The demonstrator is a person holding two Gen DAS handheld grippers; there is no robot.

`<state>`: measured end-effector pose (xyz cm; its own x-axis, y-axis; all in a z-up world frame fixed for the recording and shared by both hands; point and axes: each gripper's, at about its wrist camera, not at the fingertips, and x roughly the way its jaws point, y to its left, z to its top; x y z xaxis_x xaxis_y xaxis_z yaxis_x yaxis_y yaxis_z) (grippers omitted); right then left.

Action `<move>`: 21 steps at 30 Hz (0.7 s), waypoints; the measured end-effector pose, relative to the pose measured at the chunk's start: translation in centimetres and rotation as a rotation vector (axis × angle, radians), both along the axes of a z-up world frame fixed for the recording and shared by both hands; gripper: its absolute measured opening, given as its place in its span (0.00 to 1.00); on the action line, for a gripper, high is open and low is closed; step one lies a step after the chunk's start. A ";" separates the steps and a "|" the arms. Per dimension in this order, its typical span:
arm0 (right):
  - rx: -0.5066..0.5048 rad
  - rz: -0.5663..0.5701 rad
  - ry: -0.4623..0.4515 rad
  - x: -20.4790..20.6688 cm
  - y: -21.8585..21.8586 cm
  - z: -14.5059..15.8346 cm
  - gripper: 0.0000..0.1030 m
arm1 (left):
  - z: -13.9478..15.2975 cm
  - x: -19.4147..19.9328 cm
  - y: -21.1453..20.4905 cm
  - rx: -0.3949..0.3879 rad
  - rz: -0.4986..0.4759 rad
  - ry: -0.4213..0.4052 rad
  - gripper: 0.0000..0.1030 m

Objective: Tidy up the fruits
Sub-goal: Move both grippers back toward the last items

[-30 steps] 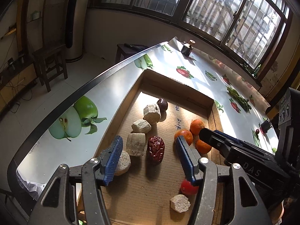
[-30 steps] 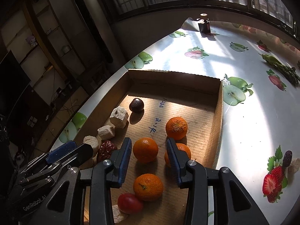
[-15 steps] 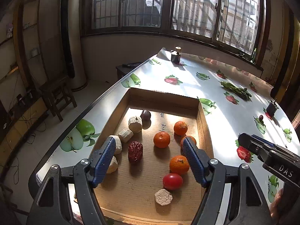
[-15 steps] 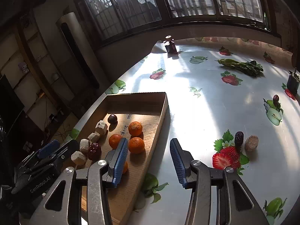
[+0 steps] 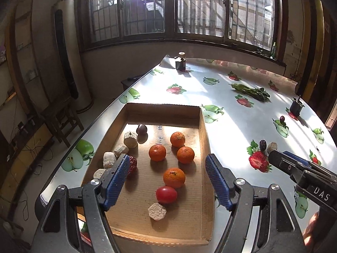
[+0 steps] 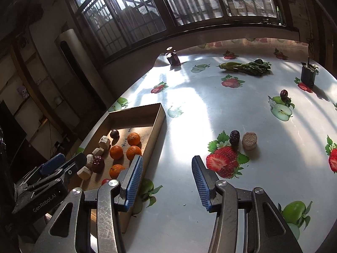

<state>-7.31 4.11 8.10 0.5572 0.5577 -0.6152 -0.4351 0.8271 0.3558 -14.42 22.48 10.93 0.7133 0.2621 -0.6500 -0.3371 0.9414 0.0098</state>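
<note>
"DAS" is printed on the right gripper (image 5: 294,164) at the right edge of the left view; "GenRobot.AI" on the left gripper (image 6: 61,164) at lower left of the right view. Both have fingers spread, holding nothing. The box (image 5: 203,139) runs lengthwise away from the camera, holding four oranges (image 5: 157,152), a tomato (image 5: 166,194), dates and pale chunks. A date (image 6: 234,136) stands upright beside a chunk (image 6: 249,140) right of centre, on the glossy fruit-print tablecloth (image 6: 189,109). Barred windows (image 5: 189,6) fill the top.
</note>
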 end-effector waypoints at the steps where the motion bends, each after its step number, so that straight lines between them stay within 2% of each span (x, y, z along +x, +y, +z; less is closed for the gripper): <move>1: 0.004 -0.004 0.001 0.0 -0.3 0.0 0.51 | 0.0 0.0 -0.3 0.004 -0.003 0.001 0.71; 13: 0.029 -0.057 0.024 0.4 -4.5 -0.7 0.53 | -0.6 1.0 -2.6 0.005 -0.056 0.044 0.72; 21: -0.072 -0.189 0.019 1.8 -12.1 -1.0 0.56 | -1.9 2.5 -3.8 -0.040 -0.088 0.082 0.73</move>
